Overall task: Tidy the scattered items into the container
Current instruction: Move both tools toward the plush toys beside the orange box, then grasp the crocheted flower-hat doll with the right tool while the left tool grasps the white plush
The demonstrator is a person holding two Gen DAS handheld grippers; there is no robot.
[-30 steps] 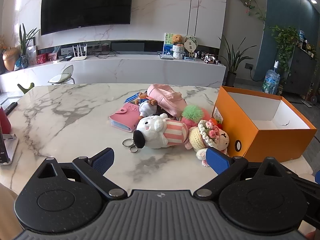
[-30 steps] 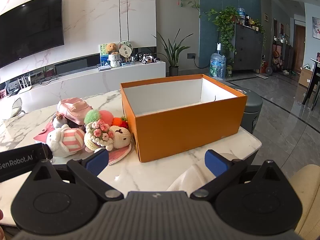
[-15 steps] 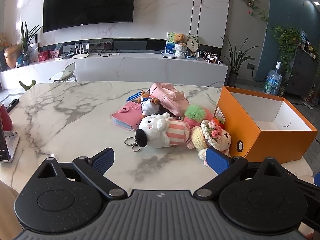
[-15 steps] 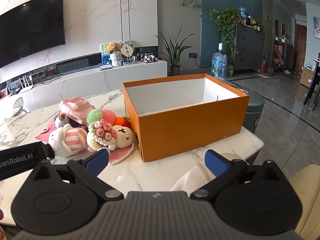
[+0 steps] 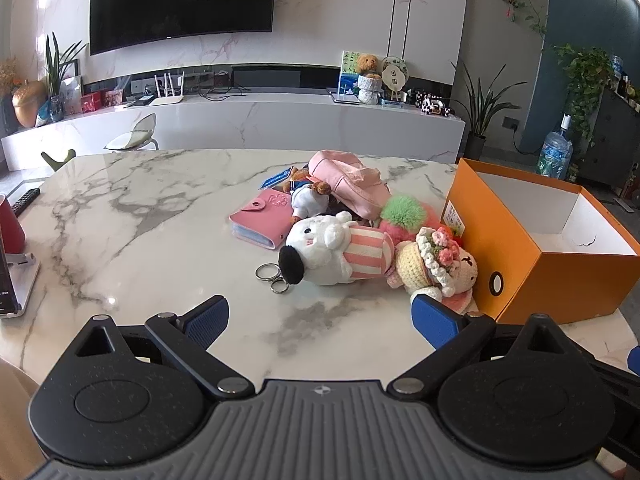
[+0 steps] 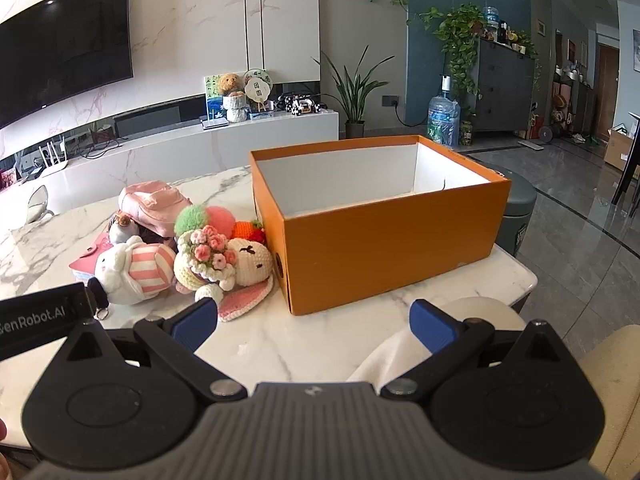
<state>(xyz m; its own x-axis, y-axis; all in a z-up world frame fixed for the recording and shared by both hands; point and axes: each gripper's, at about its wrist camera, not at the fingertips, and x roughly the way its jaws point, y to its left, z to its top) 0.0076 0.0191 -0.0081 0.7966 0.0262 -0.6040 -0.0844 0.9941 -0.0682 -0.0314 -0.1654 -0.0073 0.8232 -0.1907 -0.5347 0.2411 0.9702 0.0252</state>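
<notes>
Lying in a loose heap on the marble table [image 5: 132,216], the scattered items sit just left of the orange box [image 5: 520,276]. Farthest left in the heap is a pink snap-flap card wallet [image 5: 262,222], flat on the marble, with a blue card [image 5: 276,178] behind it. Two metal key rings [image 5: 272,276] lie on the bare stone, touching the black pompom of a white plush animal in a pink-and-white striped shirt [image 5: 336,250], which lies on its side. Behind it a small bear in a white top [image 5: 306,200] leans against a pink cloth bag [image 5: 352,182]. Next comes a green fluffy pompom [image 5: 400,210] joined to a pink one, then a cream crocheted doll with a ring of pink knitted flowers on its head [image 5: 436,264], resting against the box wall. From the right wrist view a red-and-orange crocheted piece [image 6: 250,232] is wedged between the pompoms and the box.

The box is open-topped, white inside, with nothing visible in it and a round hole in its short end.

The left gripper [image 5: 320,318] hovers over bare marble in front of the heap, blue pads spread wide and holding nothing. The right gripper [image 6: 314,320] is likewise spread wide and empty, near the table edge in front of the box's corner.
</notes>
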